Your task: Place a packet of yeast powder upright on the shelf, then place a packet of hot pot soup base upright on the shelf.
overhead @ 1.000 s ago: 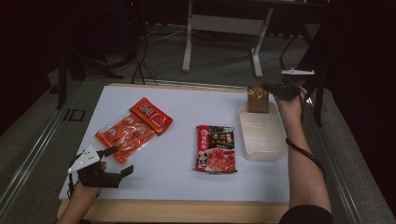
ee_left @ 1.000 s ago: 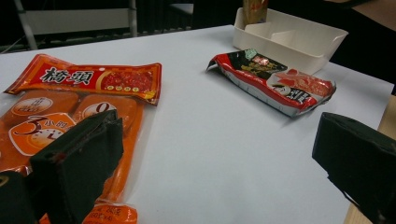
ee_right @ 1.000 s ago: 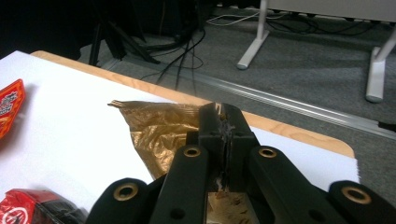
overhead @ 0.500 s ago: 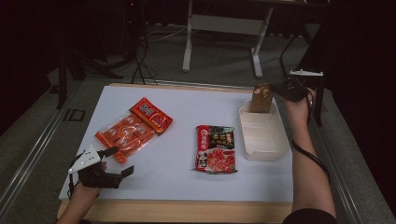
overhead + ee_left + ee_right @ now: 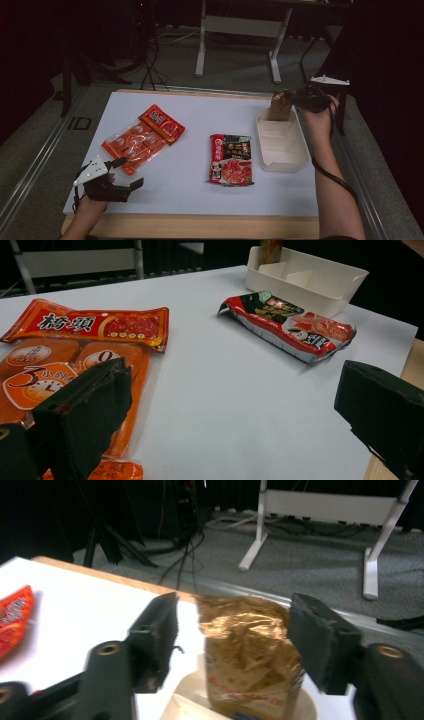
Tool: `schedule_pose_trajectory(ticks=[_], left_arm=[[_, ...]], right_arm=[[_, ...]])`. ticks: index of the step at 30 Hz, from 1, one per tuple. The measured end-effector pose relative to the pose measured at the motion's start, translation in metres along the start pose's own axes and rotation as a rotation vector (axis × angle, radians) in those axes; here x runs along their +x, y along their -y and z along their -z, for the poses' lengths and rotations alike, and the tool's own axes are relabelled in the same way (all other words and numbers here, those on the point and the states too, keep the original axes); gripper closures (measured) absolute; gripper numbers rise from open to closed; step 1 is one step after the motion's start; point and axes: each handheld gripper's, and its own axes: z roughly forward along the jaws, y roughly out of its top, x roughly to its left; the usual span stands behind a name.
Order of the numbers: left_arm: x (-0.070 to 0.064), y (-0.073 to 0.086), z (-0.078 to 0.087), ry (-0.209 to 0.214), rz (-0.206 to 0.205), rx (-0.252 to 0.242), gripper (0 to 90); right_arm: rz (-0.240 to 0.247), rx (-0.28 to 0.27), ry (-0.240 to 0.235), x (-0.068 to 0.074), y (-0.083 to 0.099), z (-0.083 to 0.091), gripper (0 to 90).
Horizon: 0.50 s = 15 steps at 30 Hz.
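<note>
White-topped bench, dark studio behind. Brown crinkly pouch (image 5: 250, 655) stands upright in white tray (image 5: 287, 152) by far right corner. Right tongs (image 5: 295, 97) straddle it, parted, not gripping. Looks light, crushable; pinch mid-body. Left tongs (image 5: 125, 172) gape empty near front left corner.

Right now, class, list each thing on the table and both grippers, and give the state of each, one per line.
Orange packet: flat, sealed, untouched.
Red packet: flat, beside the tray.
Tray: open; near compartments look empty.
Gold bag: upright in the tray's far end, crumpled top.
Left gripper: open, empty, at the near left corner.
Right gripper: open; fingers either side of the gold bag, not touching.
</note>
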Motion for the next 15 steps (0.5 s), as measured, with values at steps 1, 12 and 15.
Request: schedule_pose_trajectory(ticks=[1,12,15], left_arm=[[0.0,0.0,0.0,-0.003,-0.002,0.003,1.7],[-0.009,-0.003,-0.009,0.077,-0.006,0.049,1.7],[-0.011,-0.004,-0.013,0.109,0.015,0.091,1.7]], right_arm=[[-0.005,-0.011,-0.008,0.003,0.001,0.003,33.2],[0.0,-0.046,-0.128,0.04,0.024,0.031,12.0],[0.006,-0.067,-0.163,0.052,0.032,0.04,10.6]])
